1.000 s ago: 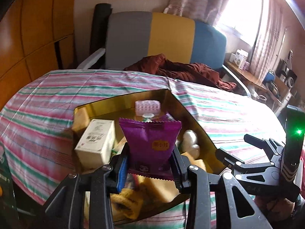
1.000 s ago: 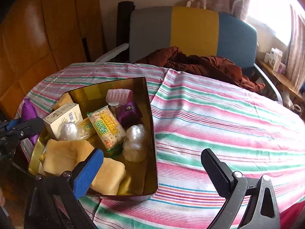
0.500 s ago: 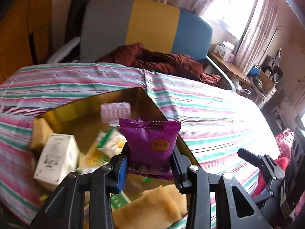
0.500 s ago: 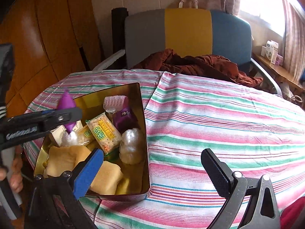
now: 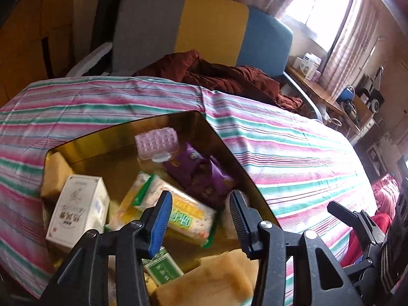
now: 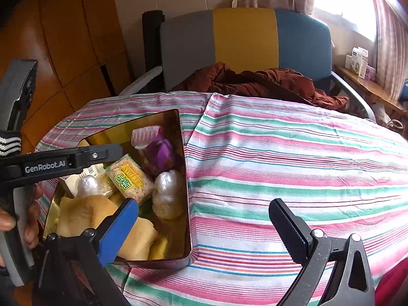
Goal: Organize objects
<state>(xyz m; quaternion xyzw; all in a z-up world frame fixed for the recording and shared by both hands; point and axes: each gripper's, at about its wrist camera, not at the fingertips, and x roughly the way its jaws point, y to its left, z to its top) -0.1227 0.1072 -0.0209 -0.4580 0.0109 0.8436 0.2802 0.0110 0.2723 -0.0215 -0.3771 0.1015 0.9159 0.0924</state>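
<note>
A gold tin point(image 5: 122, 132) point(image 6: 153, 116) stands on the striped tablecloth, full of snacks. A purple packet point(image 5: 201, 176) point(image 6: 160, 153) lies inside it, near the far right wall, beside a pink hair roller point(image 5: 156, 139). My left gripper point(image 5: 199, 199) hovers over the tin with its jaws opening and nothing between them; below it lies a green-labelled cracker pack point(image 5: 183, 211). A white box point(image 5: 79, 211) stands at the tin's left. My right gripper point(image 6: 204, 206) is open and holds nothing, above the tin's near right corner.
Yellow sponges point(image 6: 84, 214) and foil-wrapped lumps point(image 6: 168, 193) fill the tin's near end. A person's hand point(image 6: 33, 211) grips the left tool. A brown cloth point(image 6: 255, 81) lies on a grey, yellow and blue chair point(image 6: 244, 40) behind the table. The striped cloth point(image 6: 293, 165) stretches right.
The left gripper has let go of the purple packet, which now lies in the tin. Its jaws stand wider apart. The right gripper has hardly moved.
</note>
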